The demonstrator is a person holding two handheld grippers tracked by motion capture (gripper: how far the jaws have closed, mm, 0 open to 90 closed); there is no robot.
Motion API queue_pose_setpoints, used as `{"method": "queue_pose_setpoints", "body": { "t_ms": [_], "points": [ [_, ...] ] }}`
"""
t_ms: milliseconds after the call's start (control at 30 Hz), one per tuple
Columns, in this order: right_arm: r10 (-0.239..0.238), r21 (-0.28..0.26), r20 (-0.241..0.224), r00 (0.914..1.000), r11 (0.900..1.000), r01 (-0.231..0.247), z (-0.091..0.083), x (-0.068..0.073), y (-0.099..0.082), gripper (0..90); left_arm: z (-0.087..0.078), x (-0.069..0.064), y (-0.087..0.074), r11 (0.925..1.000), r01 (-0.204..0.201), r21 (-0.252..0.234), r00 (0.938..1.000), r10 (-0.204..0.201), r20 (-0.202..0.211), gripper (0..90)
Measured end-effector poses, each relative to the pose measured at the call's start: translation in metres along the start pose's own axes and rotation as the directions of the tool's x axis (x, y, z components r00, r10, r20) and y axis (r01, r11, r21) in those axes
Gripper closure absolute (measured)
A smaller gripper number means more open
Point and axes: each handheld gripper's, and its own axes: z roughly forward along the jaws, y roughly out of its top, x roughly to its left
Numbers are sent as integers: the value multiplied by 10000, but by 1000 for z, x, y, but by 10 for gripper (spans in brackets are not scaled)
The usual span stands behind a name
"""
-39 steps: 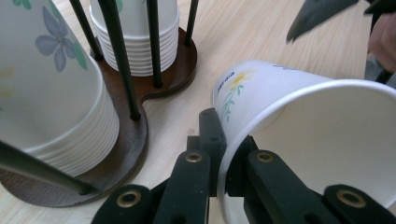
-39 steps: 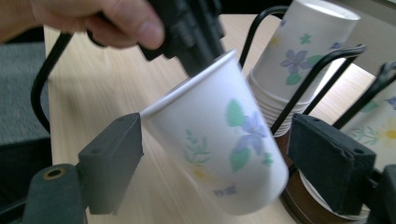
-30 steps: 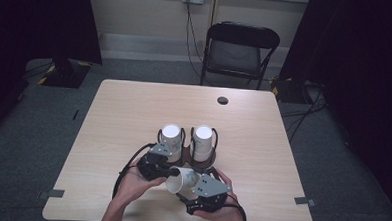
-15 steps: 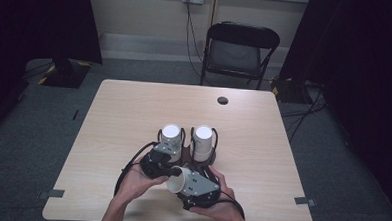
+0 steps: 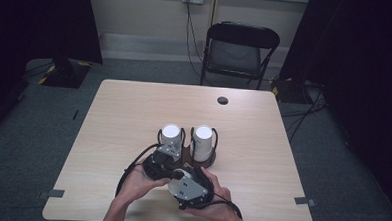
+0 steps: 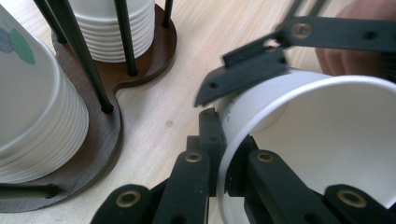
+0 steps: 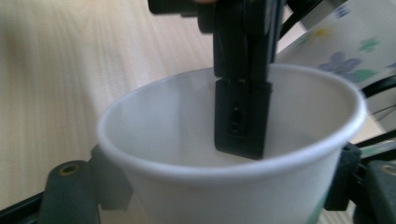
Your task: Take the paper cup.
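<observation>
A white paper cup [image 5: 172, 184] [image 6: 327, 140] [image 7: 177, 130] is held on its side just above the table's front edge, between both hands. My left gripper [image 5: 170, 173] [image 6: 222, 140] is shut on its rim, one jaw inside and one outside. My right gripper [image 5: 180, 184] [image 7: 224, 182] straddles the cup's body. Its jaws have just been closing, and its pads [image 7: 105, 177] now lie against both sides of the cup. Behind stand two stacks of paper cups [image 5: 171, 132] [image 5: 203, 136] in a dark wooden holder [image 5: 188, 159] [image 6: 107, 140] with thin black rods.
The light wooden table [image 5: 108, 116] has a round cable hole [image 5: 223, 100] near its far edge. A black folding chair [image 5: 239, 52] stands beyond the table. The nearer stack [image 6: 32, 107] and the holder's rods are close to my left gripper.
The right gripper's jaws have drawn in around the cup. Both hands stay about where they were, and the left gripper keeps its pinch on the rim.
</observation>
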Motion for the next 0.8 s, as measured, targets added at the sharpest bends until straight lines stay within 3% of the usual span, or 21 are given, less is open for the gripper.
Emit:
{"method": "queue_pose_setpoints", "body": {
  "t_ms": [167, 567, 800],
  "points": [
    [-49, -211, 194, 9998, 9998, 53, -5, 0, 2, 249, 0, 0, 0, 10000, 5, 47, 10000, -5, -54, 889],
    [65, -324, 129, 9999, 9995, -61, -5, 1, 2, 287, 2, 2, -4, 10000, 49, 72, 9998, -48, -170, 884],
    [193, -386, 109, 9998, 9991, -189, -6, -1, 0, 301, 3, 3, -7, 9993, 202, -303, 9997, -206, -119, 849]
  ]
}}
